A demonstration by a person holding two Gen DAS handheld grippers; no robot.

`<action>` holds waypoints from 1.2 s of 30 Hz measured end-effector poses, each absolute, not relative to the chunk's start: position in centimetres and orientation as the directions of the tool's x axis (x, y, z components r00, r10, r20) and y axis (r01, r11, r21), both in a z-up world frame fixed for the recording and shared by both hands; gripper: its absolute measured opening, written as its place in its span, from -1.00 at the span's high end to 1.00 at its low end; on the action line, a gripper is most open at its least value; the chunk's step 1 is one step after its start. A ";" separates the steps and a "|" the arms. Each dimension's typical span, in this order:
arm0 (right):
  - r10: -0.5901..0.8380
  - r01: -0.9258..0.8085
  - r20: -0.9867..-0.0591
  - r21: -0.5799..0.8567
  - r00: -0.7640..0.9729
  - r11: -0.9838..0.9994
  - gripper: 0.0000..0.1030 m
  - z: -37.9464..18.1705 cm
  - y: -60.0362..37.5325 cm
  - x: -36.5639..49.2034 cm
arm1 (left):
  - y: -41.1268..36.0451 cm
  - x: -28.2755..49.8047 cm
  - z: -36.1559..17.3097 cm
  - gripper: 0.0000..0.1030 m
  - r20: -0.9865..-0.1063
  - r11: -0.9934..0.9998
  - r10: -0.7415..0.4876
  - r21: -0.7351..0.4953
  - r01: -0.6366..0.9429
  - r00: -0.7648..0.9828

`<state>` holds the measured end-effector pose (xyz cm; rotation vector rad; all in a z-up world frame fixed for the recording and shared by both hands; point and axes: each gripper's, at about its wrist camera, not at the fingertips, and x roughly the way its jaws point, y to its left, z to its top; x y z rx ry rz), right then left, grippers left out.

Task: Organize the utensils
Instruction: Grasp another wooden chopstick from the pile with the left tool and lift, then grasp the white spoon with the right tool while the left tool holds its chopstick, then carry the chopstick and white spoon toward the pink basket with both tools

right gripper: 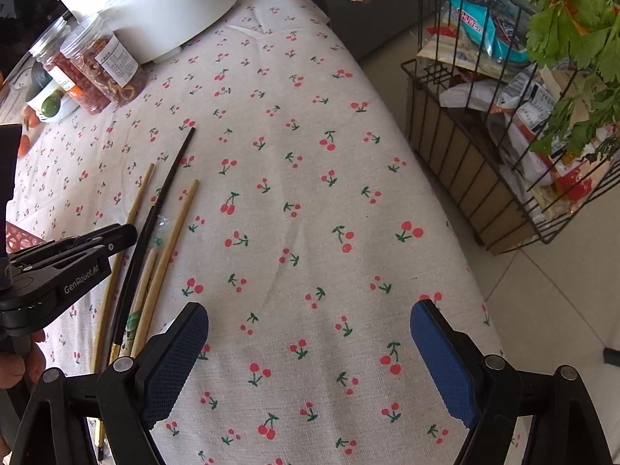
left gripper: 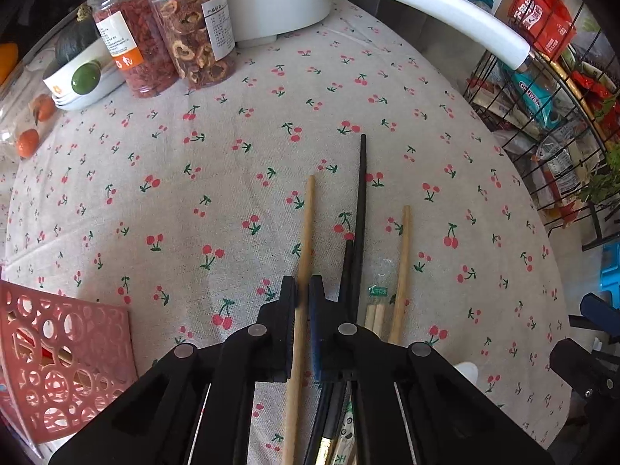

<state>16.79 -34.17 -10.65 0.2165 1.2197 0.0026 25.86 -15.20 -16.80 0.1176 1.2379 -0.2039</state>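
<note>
On a table draped in a pale linen cloth printed with red cherries [left gripper: 217,178], the left gripper [left gripper: 303,290] points steeply down with its jaws pinched on a light wooden chopstick [left gripper: 306,232], the leftmost of a loose scatter of utensils; the stick runs up between the black fingers and on past their tips across the cloth. Just beside it, to the right in the left wrist view, lie a long black chopstick [left gripper: 362,193] with a second dark one overlapping it, then another light wooden chopstick [left gripper: 402,267], and between them a clear-wrapped pair of pale disposable chopsticks with a green label [left gripper: 378,302]. A pink plastic basket with round cut-outs [left gripper: 58,352] sits at the lower left edge of that view, well apart from the sticks. The right gripper [right gripper: 310,352] hangs over bare cloth with its blue-padded jaws spread wide and nothing between them, the chopsticks lying off to its left. At the far end of the table stand two clear plastic jars of dried red fruit [left gripper: 162,38], a white pot with a long white handle [left gripper: 426,7] and a stack of white bowls [left gripper: 77,81]. Beside the table, a black wire rack stuffed with snack packets [right gripper: 503,124] stands on the tiled floor.
</note>
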 end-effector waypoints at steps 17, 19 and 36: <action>0.262 0.045 -0.924 0.285 0.277 0.957 -0.72 -13.2 -29.8 16.1 | -7.9 12.8 -5.5 0.89 -0.849 0.942 -0.240 -0.087 0.323 0.472; 0.263 0.034 -0.923 0.283 0.280 0.959 -0.66 -13.5 -29.3 16.0 | -6.5 11.3 -4.5 0.89 -0.830 0.942 -0.256 -0.098 0.322 0.496; 0.350 -0.064 -0.872 0.350 0.341 0.934 0.81 -15.5 -27.9 16.7 | 1.1 8.7 -3.1 0.89 -0.772 0.953 -0.293 -0.190 0.235 0.564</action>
